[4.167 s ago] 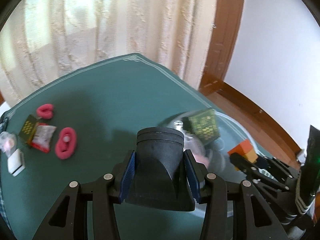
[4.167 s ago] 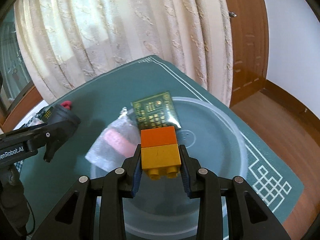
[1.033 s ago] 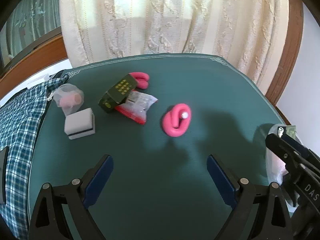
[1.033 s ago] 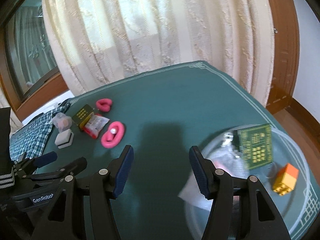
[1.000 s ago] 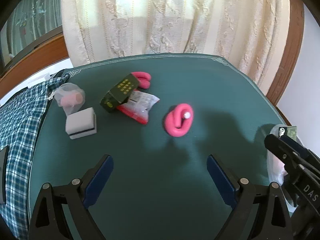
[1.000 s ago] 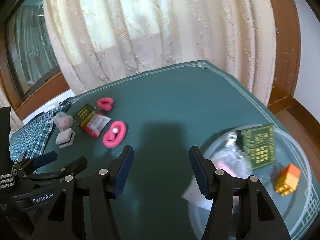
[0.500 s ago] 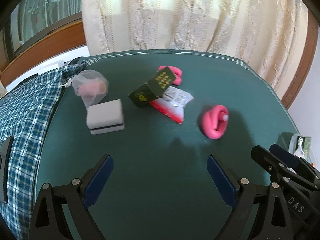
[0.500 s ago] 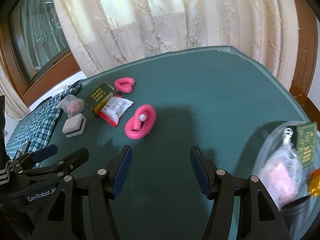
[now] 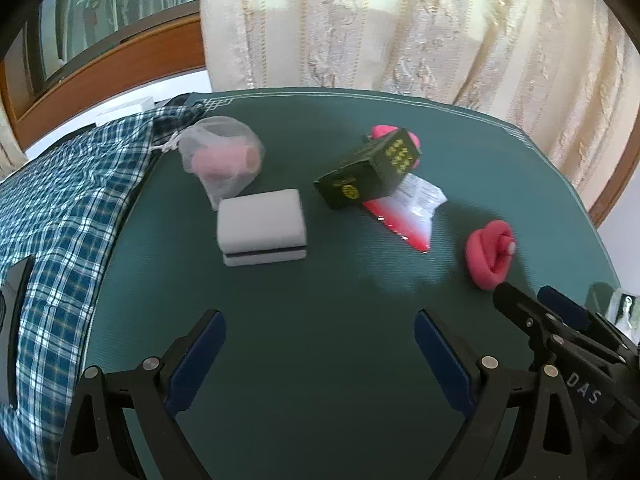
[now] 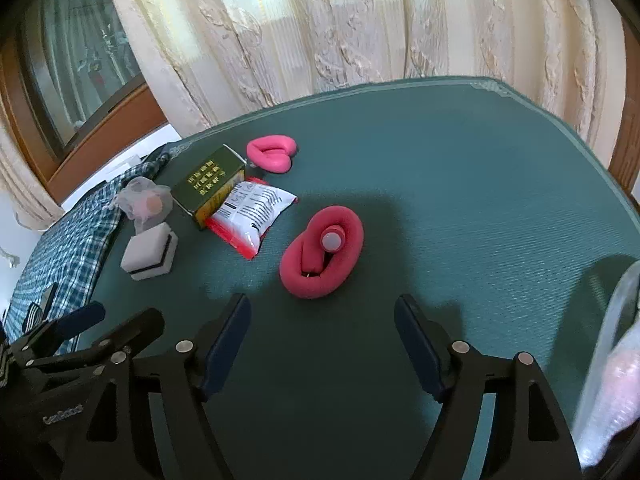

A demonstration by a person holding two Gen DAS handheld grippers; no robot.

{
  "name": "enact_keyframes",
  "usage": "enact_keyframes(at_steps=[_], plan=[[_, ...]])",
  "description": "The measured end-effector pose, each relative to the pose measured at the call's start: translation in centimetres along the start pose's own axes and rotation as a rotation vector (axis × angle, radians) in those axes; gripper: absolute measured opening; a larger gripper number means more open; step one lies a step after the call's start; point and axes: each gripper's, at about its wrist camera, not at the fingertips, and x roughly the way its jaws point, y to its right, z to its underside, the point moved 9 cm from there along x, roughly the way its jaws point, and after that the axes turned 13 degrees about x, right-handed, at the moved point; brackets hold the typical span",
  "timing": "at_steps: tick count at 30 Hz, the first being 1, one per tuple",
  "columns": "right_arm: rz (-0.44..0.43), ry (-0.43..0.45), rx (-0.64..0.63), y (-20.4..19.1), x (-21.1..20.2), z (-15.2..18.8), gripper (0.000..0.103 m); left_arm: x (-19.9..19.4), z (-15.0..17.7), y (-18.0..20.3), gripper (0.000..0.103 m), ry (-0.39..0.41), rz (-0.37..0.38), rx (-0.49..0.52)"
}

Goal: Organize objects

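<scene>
Both grippers are open and empty above a green table mat point(image 9: 320, 360). My left gripper point(image 9: 320, 356) faces a white-and-black block point(image 9: 262, 232), a mesh bag with a pink roll point(image 9: 222, 160), a dark green box point(image 9: 370, 174) and a red-and-white packet point(image 9: 408, 216). My right gripper point(image 10: 322, 340) is just short of a coiled pink foam curler point(image 10: 322, 258). A second pink curler point(image 10: 272, 153) lies behind the box point(image 10: 208, 186). The clear bowl's rim point(image 10: 612, 312) shows at the right edge.
A blue checked cloth point(image 9: 52, 232) hangs over the table's left side. Cream curtains point(image 10: 360, 24) hang behind the table, with a wooden window frame point(image 9: 112, 68) at the left. The right gripper's fingers point(image 9: 560, 336) show in the left wrist view.
Both grippers let go of their loads at the bowl, opened, and swung left. The loose objects have come nearer and the bowl has slid to the right edge.
</scene>
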Motion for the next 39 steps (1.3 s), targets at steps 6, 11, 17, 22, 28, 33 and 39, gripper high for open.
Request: enact_keyframes(at_steps=[6,11,17,22,28,33,39], plan=[[0.014,-0.012,0.002,0.0,1.3,-0.3,0.076,0.6,0.2,-2.1,0.098,-0.014,-0.032,-0.044],[0.014,-0.013,-0.004,-0.4,2.0,-0.8,0.076,1.2,0.4,-3.5,0.098,-0.025,-0.053,-0.068],[0.036,-0.003,-0.021,-0.9,3.2,-1.8,0.076,2.0,0.5,-5.5,0.098,-0.030,-0.083,-0.100],[0.041,0.000,-0.032,-1.2,4.2,-2.3,0.076,2.8,0.0,-6.5,0.098,-0.032,-0.091,-0.112],[0.049,0.013,-0.043,-1.4,4.9,-2.7,0.076,3.9,-1.0,-6.8,0.098,-0.038,-0.095,-0.110],[0.063,0.027,-0.057,-1.4,5.1,-2.7,0.075,4.8,-1.6,-6.7,0.098,-0.048,-0.076,-0.120],[0.073,0.031,-0.066,-1.5,5.2,-2.7,0.074,5.6,-1.9,-6.2,0.100,-0.050,-0.061,-0.118]])
